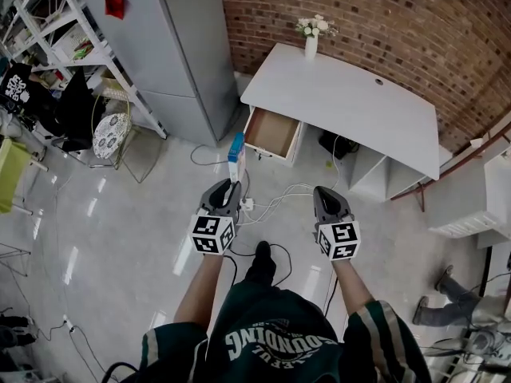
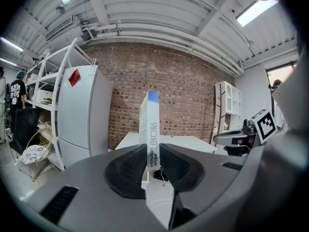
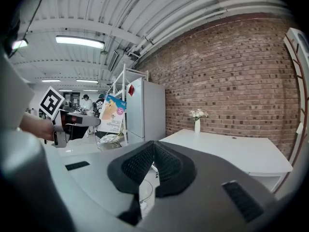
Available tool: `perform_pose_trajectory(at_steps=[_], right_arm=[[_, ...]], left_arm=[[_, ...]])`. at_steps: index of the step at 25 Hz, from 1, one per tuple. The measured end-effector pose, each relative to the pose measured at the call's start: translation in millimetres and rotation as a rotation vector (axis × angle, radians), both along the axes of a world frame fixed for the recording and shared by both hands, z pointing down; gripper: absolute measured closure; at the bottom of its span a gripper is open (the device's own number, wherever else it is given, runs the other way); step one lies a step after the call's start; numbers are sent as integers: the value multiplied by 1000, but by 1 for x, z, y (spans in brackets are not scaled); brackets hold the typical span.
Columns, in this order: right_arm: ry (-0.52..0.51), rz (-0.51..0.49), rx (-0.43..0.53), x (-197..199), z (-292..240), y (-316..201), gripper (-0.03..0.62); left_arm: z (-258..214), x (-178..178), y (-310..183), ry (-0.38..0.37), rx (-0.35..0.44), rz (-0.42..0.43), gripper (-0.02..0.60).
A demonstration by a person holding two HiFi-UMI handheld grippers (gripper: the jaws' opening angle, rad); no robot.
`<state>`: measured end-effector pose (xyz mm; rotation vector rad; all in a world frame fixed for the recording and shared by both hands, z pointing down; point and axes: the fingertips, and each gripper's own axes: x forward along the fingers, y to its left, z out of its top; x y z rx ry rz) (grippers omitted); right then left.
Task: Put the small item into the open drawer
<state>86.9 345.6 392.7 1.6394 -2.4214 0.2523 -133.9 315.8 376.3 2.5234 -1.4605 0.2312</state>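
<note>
Grips the slim box (image 2: 150,124) upright between the left gripper (image 1: 230,190) jaws, with right gripper (image 3: 153,153) jaws pressed together empty, well apart from the open drawer (image 1: 271,132)

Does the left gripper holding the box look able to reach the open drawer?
Probably, after a step closer: the drawer stands pulled out, and only floor cables lie between it and the box in the left gripper.

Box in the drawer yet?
No, the box is clamped upright in the left gripper, away from the open drawer.
</note>
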Motion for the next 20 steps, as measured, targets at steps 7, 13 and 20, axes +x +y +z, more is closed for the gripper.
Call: perform_pose_trajectory(at_steps=[7,13,20], right_arm=[[11,-3,-6,-6,-3,-66,569],[17,0,-11,-7,-4,-116,569],[15,13,-34,-5,9,-156,569]], left_arm=[[1,-2,-69,-7,-3,15,488],[4,1,-123,-7,-9,32,488],[16,7,-168,-12,-32,55,488]])
